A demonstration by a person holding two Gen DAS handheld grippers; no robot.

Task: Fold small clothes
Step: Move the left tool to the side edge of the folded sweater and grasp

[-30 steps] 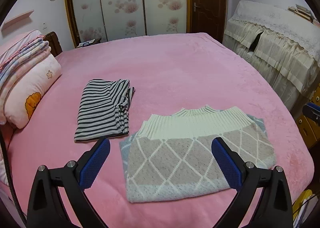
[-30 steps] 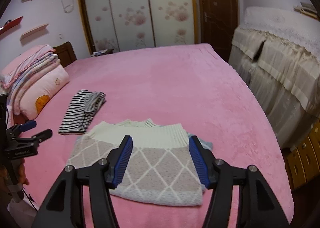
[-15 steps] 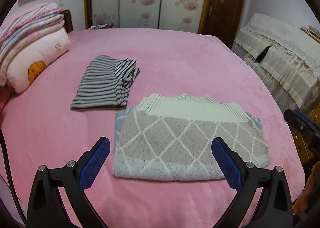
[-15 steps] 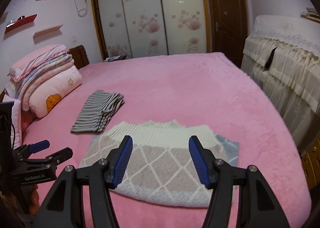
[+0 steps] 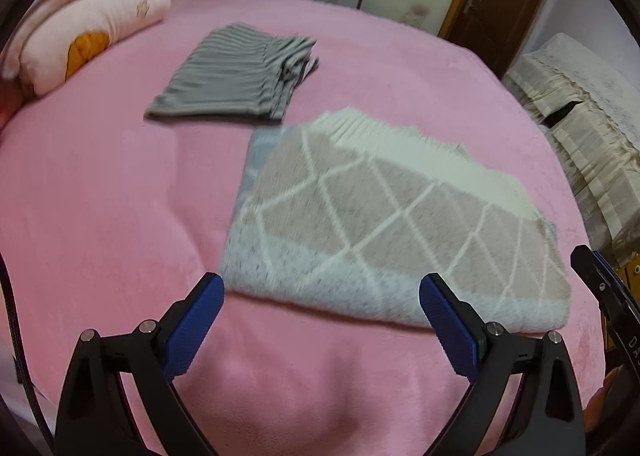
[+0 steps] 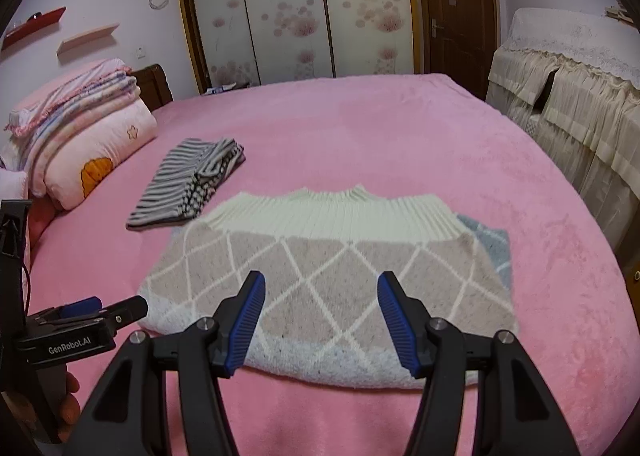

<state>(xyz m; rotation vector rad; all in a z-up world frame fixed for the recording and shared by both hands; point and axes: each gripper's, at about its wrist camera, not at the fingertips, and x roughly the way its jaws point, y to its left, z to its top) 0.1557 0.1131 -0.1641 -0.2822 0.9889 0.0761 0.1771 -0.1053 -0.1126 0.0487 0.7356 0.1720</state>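
A folded knit sweater [image 5: 384, 224] with a beige and pale-blue diamond pattern and cream ribbed collar lies flat on the pink bed; it also shows in the right wrist view [image 6: 332, 280]. A folded black-and-white striped garment [image 5: 236, 76] lies behind it to the left, also in the right wrist view [image 6: 188, 180]. My left gripper [image 5: 320, 296] is open and empty, just short of the sweater's near edge. My right gripper [image 6: 320, 296] is open and empty, above the sweater's near half. The left gripper also shows at the sweater's left corner in the right wrist view [image 6: 104, 308].
The pink bed cover [image 6: 360, 128] spreads all around. Pillows and stacked blankets [image 6: 80, 128] sit at the left. A lace-covered cabinet [image 6: 568, 68] stands right of the bed. Wardrobe doors [image 6: 288, 8] and a brown door [image 6: 456, 4] are behind.
Both grippers have drawn back and lowered toward the near edge of the bed. The left view has swung left and is blurred with motion. The clothes have not moved.
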